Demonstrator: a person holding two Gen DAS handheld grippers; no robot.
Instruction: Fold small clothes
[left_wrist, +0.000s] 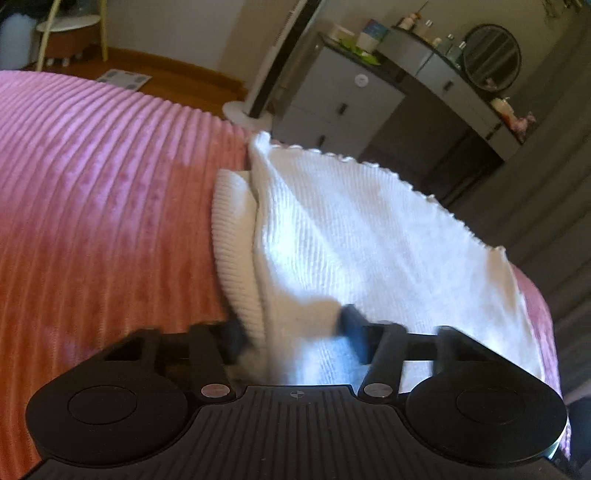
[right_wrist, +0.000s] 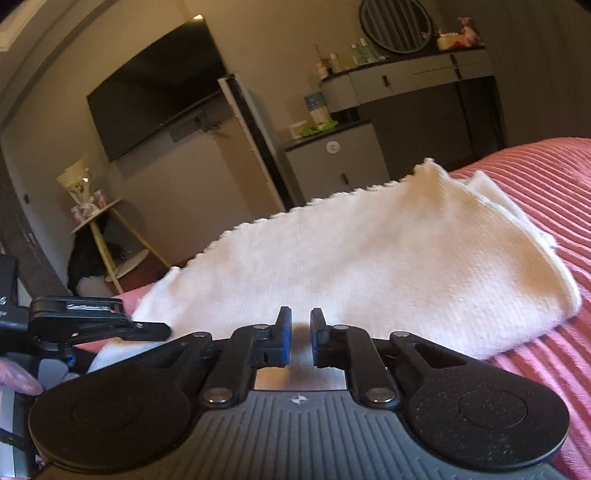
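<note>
A white ribbed garment (left_wrist: 351, 229) lies folded on the pink ribbed bedspread (left_wrist: 92, 184), its scalloped hem toward the bed's far edge. My left gripper (left_wrist: 291, 328) is open, its fingers wide apart with a bunched fold of the cloth between them. In the right wrist view the same garment (right_wrist: 369, 258) lies just ahead. My right gripper (right_wrist: 300, 325) has its fingers close together with a narrow gap; nothing shows between them, and the tips sit at the cloth's near edge. The left gripper (right_wrist: 110, 325) shows at that view's left, on the cloth's corner.
The bedspread (right_wrist: 535, 184) ends just past the garment. Beyond stand a grey cabinet (left_wrist: 343, 99), a dresser with a round mirror (left_wrist: 491, 55), a wall television (right_wrist: 155, 99), a tall white unit (right_wrist: 251, 140) and a small side table (right_wrist: 99, 221).
</note>
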